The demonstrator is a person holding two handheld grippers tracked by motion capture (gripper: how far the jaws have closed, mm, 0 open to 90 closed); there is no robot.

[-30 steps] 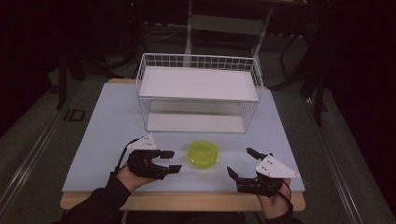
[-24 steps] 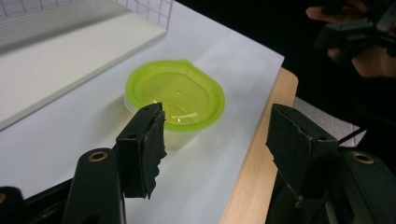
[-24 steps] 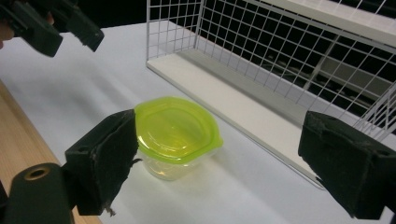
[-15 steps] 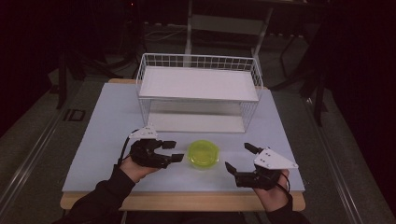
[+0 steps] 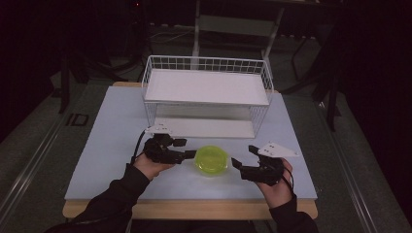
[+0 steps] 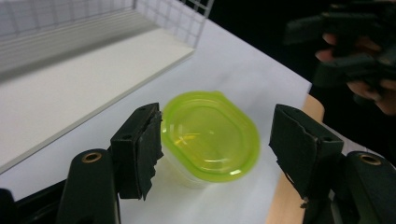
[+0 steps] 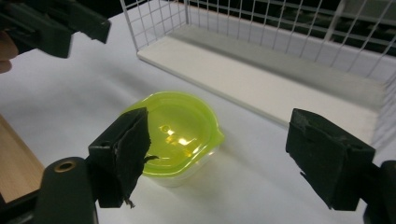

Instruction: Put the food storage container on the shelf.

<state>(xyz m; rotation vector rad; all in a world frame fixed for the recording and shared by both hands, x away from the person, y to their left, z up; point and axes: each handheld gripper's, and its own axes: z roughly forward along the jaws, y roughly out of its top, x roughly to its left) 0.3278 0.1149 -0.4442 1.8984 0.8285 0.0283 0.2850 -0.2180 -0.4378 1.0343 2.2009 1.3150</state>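
Observation:
A small clear container with a lime-green lid [image 5: 211,160] sits on the pale mat near the table's front. My left gripper [image 5: 187,148] is just left of it, open, its lower fingertip close to the lid's rim. In the left gripper view the container [image 6: 210,135] lies between and just beyond the open jaws of the left gripper [image 6: 217,140], and no pad presses on it. My right gripper [image 5: 244,155] stands open a little to the container's right. Its jaws have just been closing slightly with nothing between them. The right gripper view has the container [image 7: 173,130] by the left pad [image 7: 126,144].
A white wire rack [image 5: 206,87] with an upper and a lower shelf stands behind the container. The pale mat [image 5: 111,136] covers most of the table, and a wooden edge [image 5: 194,209] runs along the front. Dark floor surrounds the table.
Both grippers have closed in on the container: the left moved away from the table's front edge and rightward, the right moved leftward. The container has not moved.

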